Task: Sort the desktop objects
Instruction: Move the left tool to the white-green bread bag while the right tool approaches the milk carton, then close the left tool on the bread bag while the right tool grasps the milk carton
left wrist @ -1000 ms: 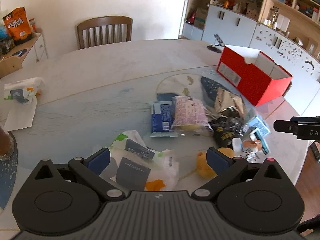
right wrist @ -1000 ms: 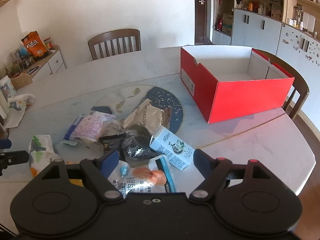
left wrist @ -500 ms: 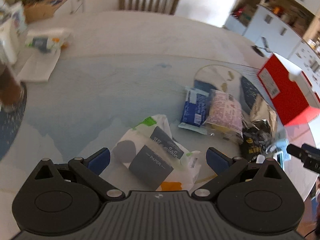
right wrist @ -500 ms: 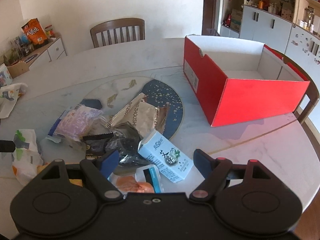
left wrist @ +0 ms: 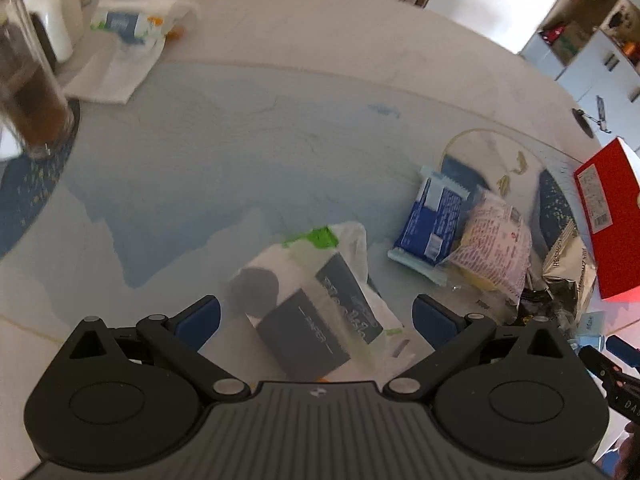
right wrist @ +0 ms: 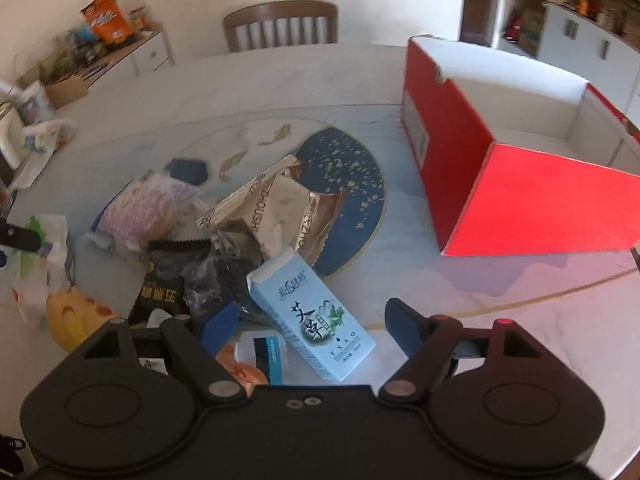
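Observation:
My left gripper stands open just above a white tissue pack with grey labels and a green tab, which lies between its blue pads without touching them. Beyond it to the right lie a blue wafer packet and a pink snack bag. In the right wrist view my right gripper is open over a light blue carton lying on the table, pads apart from it. A beige torn packet and black wrappers sit behind it. The empty red box stands at the right.
A glass of dark drink on a blue mat stands at the far left, with a kettle and another tissue pack behind. A wooden chair is across the round table. A yellow toy lies by the wrappers.
Both grippers have come down and closer to the table. The left one rolled and now straddles the tissue pack. The right one closed in on the light blue carton.

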Demonstrator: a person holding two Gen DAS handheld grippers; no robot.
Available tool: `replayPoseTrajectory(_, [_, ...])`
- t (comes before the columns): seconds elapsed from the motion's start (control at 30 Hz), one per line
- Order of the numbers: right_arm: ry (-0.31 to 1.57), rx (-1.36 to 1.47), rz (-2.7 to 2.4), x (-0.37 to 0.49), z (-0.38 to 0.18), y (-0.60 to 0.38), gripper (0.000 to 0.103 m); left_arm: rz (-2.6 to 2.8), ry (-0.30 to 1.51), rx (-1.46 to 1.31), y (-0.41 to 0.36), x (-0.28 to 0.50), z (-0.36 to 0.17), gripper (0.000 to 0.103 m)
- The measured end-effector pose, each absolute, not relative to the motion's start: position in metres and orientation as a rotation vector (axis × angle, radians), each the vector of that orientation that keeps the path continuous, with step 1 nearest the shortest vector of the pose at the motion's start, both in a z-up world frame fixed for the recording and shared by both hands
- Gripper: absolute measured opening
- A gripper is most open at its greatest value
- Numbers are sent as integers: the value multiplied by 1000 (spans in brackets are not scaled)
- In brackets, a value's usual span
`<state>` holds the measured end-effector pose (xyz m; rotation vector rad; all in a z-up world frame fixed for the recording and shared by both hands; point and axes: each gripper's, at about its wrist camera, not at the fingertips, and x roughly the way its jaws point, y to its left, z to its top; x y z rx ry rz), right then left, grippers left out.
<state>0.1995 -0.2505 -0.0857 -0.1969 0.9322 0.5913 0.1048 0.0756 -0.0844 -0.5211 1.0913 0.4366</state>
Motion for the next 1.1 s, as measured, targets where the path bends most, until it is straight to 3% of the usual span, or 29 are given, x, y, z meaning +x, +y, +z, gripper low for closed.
replayPoseTrajectory(0.2, [953, -213, 632, 211, -91, -254, 78, 471, 1119, -541, 70, 108, -97, 102])
replayPoseTrajectory(0.33, [973, -211, 661, 216, -95, -255, 61, 484, 1117, -537, 69, 109, -104, 102])
replayPoseTrajectory(0.57, [978, -223, 700, 218, -94, -254, 46, 497, 1108, -535, 67, 108, -112, 99])
replayPoseTrajectory(0.73, [975, -224, 699, 218, -93, -255, 33, 496, 1098, -507, 64, 109, -109, 87])
replayPoseTrajectory(0.9, [968, -231, 682, 217, -90, -257, 30, 480, 1091, -491, 63, 109, -106, 73])
replayPoseTrajectory(0.97, [960, -233, 678, 216, -88, -258, 30, 472, 1089, -481, 63, 108, -105, 61])
replayPoseTrajectory(1.1, [953, -220, 667, 216, -84, -263, 29, 456, 1084, -480, 63, 105, -104, 55])
